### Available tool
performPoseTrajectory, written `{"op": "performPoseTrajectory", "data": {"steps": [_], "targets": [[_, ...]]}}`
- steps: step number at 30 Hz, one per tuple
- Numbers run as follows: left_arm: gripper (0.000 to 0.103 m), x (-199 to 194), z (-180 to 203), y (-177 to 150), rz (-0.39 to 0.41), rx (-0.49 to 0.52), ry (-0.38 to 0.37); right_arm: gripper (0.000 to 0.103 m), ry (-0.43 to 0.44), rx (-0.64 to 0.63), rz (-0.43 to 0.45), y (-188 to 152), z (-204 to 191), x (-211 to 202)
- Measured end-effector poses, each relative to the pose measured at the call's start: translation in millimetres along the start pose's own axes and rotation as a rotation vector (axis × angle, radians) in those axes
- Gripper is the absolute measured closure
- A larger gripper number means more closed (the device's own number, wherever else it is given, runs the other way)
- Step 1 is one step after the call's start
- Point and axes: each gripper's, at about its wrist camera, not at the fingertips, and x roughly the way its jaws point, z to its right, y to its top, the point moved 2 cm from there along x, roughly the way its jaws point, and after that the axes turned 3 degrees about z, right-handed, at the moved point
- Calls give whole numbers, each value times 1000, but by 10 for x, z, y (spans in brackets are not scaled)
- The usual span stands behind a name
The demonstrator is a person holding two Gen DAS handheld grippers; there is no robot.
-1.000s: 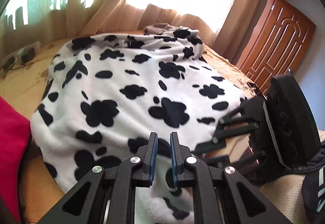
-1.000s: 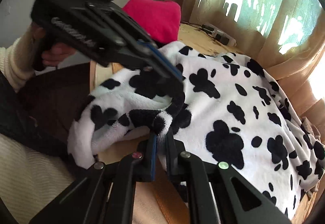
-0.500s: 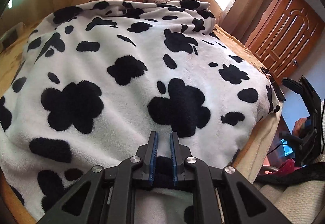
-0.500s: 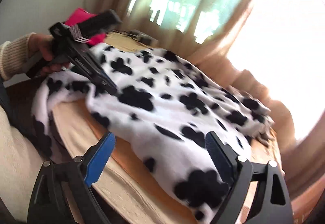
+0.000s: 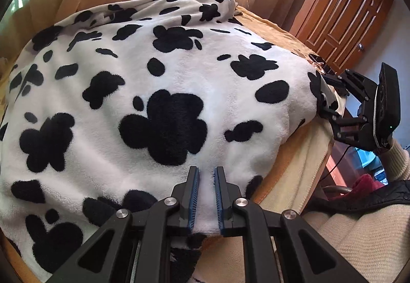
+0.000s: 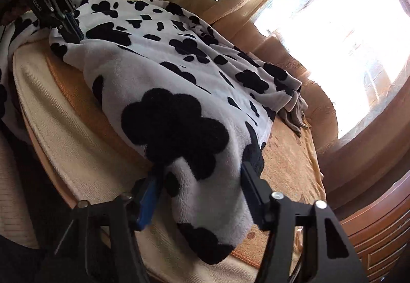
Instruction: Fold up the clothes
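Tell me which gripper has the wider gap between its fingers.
The right gripper: its fingers straddle a thick corner of the cow-print blanket, while the left gripper pinches narrowly.

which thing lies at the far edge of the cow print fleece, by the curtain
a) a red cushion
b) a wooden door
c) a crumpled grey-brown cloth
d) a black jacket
c: a crumpled grey-brown cloth pokes out from under the far edge of the cow print fleece, in front of the curtain.

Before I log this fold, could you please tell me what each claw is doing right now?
Left claw: closed on the blanket edge.
Right claw: closing, blanket corner between its jaws.
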Motion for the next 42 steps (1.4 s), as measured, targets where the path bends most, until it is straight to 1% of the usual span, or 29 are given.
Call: {"op": "performPoseTrajectory", "data": {"steps": [1, 2, 6, 8, 9, 11, 15, 18, 20, 21, 22, 23, 24, 26, 28, 30, 31, 33, 34, 37, 38, 40, 42], "targets": [[90, -11, -37, -2, -2, -22, -16, 83, -19, 15, 13, 39, 71, -3], [90, -20, -70, -7, -4, -43, -31, 84, -38, 29, 26, 78, 143, -5], [90, -59, -142, -36, -14, -93, -60, 88, -29, 122, 109, 363, 436, -216], [90, -70, -144, -61, -18, -90, -60, 88, -34, 108, 128, 454, 462, -361], [90, -74, -144, -76, -19, -88, -61, 88, -39, 90, 120, 458, 443, -405], [90, -91, -152, -113, -19, -88, -70, 88, -36, 64, 69, 374, 380, -415], [90, -114, -227, -135, -29, -103, -119, 88, 29, 105, -95, -59, 271, -235], [90, -119, -303, -116, -43, -128, -162, 88, 46, 134, -141, -224, 185, -208], [90, -140, -352, -97, -47, -148, -184, 79, 40, 128, -147, -234, 172, -238], [90, -196, -371, -72, -30, -154, -180, 56, 16, 109, -148, -232, 176, -259], [90, -259, -389, -45, -10, -157, -175, 25, -19, 90, -137, -225, 194, -300], [90, -364, -417, -3, 34, -157, -157, 15, -57, 80, -111, -210, 232, -369], [90, -478, -448, 41, 83, -156, -136, 12, -72, 99, -82, -173, 310, -439], [90, -654, -567, 160, 176, -161, -11, 12, -58, 189, -19, -55, 531, -557], [90, -830, -690, 281, 270, -165, 123, 12, 0, 325, 62, 109, 758, -618], [89, -855, -907, 391, 307, -217, 231, 12, 92, 442, 131, 332, 861, -563], [90, -807, -1047, 425, 304, -254, 252, 12, 143, 466, 147, 456, 842, -487], [89, -688, -1339, 484, 290, -332, 282, 12, 244, 479, 154, 712, 751, -290], [89, -610, -1494, 465, 270, -379, 291, 12, 280, 471, 139, 793, 689, -166], [90, -373, -1937, 345, 201, -521, 304, 12, 347, 411, 42, 912, 458, 275], [90, -372, -2005, 287, 234, -542, 263, 12, 369, 391, 10, 952, 381, 421], [90, -408, -2065, 209, 249, -548, 223, 12, 388, 374, -64, 896, 289, 650], [90, -434, -2068, 155, 249, -517, 227, 12, 392, 382, -145, 752, 238, 794]]}}
